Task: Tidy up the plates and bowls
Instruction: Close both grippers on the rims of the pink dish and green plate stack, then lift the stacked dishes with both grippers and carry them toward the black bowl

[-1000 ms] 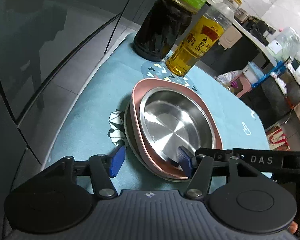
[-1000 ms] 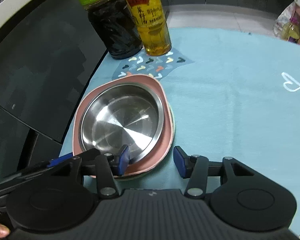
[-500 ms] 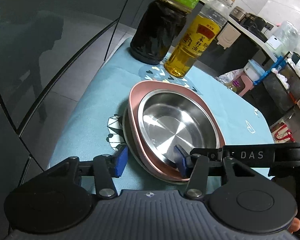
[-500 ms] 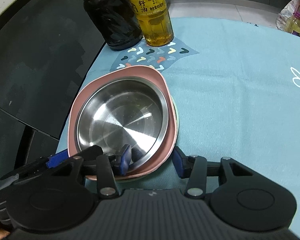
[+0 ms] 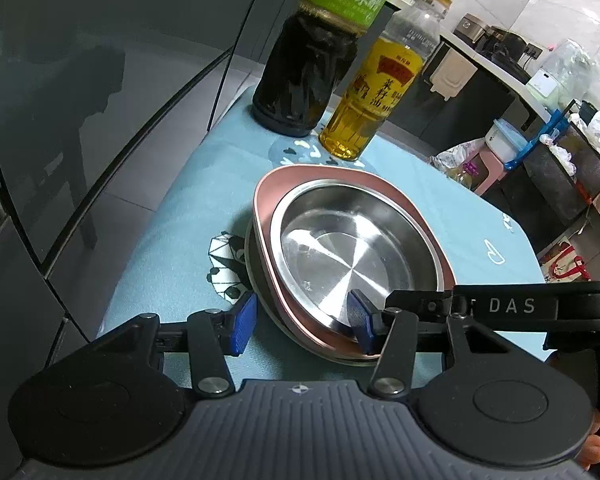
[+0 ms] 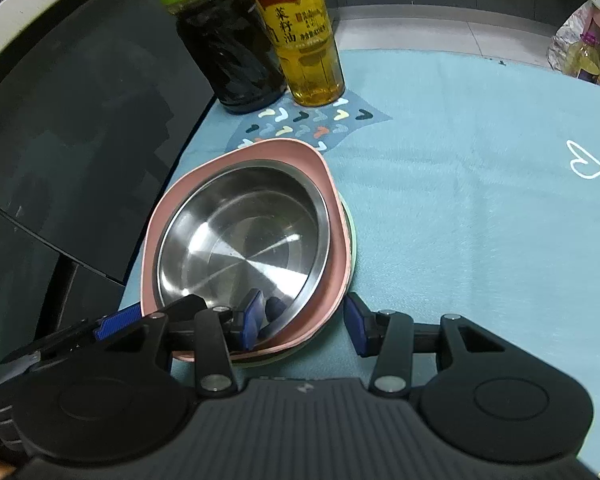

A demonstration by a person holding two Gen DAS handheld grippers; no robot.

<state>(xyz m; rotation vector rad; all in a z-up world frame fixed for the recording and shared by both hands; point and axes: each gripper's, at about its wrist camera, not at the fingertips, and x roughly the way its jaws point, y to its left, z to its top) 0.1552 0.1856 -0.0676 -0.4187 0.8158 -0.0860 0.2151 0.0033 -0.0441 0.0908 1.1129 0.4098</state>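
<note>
Both claws straddle the near rim of the nested stack: left claw (image 5: 302,326) and right claw (image 6: 302,320) each clenched on the pink plate (image 6: 340,248) and steel bowl (image 6: 240,248).

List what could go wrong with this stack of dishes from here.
1. Both tools straddle only the near rim of the stack: the left tool and the right tool. Lifted from that one side, the steel bowl could slide out of the pink plate.
2. The stack sits near the table edge, so a slip could send it off.
3. The oil bottle and dark bottle stand just behind; pushing forward could knock them.
</note>
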